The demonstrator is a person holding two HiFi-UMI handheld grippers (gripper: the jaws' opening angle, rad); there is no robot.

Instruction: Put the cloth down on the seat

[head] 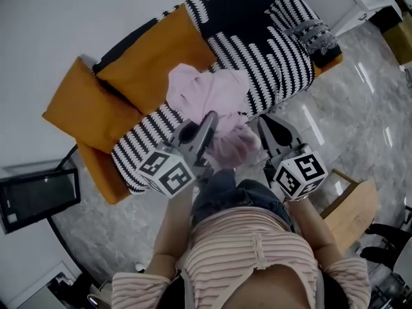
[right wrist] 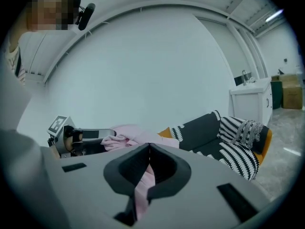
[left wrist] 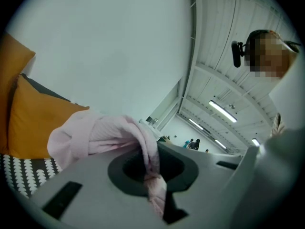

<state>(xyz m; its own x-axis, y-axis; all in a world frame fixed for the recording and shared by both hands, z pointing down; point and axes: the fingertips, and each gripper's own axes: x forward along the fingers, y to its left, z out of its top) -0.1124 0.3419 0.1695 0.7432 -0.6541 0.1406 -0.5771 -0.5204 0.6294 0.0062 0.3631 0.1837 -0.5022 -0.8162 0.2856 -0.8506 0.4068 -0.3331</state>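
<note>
The pale pink knitted cloth (head: pixel 207 90) sits bunched between both grippers, over the front of the orange sofa (head: pixel 145 60) and its black-and-white patterned seat cover (head: pixel 277 60). Whether it rests on the seat cannot be told. The left gripper (left wrist: pixel 151 173) pinches one fold of cloth, and the right gripper (right wrist: pixel 145 173) pinches another strip.

Head cam is looking steeply down from over the person, taking in the whole sofa (head: pixel 257 50), with the left gripper (head: pixel 209 118) and right gripper (head: pixel 267 122) close below. Left gripper cam is riding low, facing the wall past an orange cushion (left wrist: pixel 33 128). Right gripper cam is facing along the sofa toward its far striped end, catching the left gripper too. All three are sharing the pink cloth (head: pixel 206 89).
</note>
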